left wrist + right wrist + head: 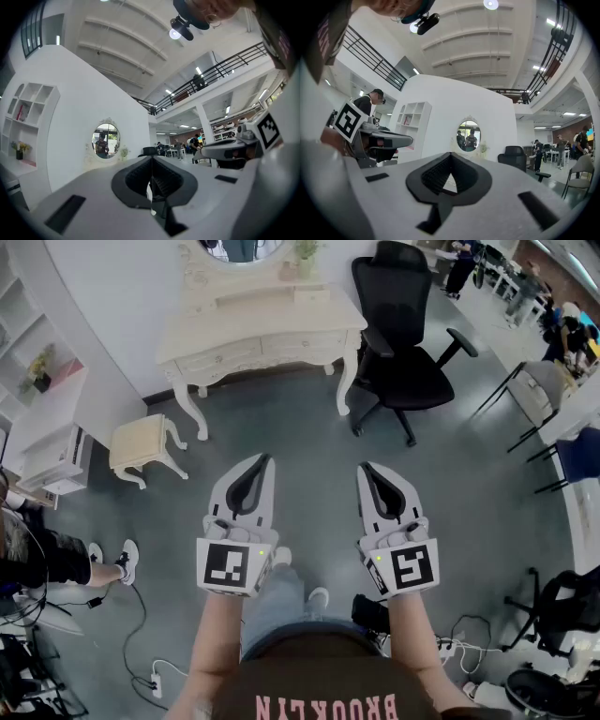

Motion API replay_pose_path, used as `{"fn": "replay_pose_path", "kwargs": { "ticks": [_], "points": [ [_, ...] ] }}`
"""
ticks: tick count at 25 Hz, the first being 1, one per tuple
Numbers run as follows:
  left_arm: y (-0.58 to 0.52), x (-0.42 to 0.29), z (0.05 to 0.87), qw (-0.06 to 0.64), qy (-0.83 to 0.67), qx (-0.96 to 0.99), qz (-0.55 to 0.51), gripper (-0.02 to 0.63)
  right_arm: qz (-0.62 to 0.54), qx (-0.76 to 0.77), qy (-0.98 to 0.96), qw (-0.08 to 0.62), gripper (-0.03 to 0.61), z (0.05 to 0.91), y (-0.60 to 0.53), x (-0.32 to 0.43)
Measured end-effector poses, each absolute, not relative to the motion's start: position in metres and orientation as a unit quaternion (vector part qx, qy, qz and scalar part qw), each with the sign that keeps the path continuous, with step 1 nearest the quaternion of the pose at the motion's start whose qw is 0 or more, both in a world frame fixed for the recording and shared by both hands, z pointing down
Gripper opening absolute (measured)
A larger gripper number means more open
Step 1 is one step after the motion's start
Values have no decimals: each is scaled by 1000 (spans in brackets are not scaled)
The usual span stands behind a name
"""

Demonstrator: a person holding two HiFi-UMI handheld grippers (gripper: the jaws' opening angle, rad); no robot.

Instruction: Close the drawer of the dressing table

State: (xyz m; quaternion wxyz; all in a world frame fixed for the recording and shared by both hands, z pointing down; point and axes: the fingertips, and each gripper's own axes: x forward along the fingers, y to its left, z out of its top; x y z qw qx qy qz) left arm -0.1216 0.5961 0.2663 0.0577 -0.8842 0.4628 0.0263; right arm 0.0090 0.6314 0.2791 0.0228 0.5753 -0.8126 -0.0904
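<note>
The left tongs (263, 461) and right tongs (365, 470) are both pressed together on nothing, side by side, well short of the dressing desk (262, 326) and pointing toward it. Its drawer fronts (302, 343) look flush. A stool (141, 439) stands left of the desk, a black office chair (403, 362) right; grey floor (309, 442) lies between desk and tongs.
</note>
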Motion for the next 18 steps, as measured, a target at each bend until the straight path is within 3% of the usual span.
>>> {"fn": "replay_pose_path", "kwargs": {
  "ticks": [18],
  "points": [
    [431, -156, 267, 58, 438, -897, 29, 5, -95, 638, -764, 22, -2, 278, 483, 5]
  ]
}}
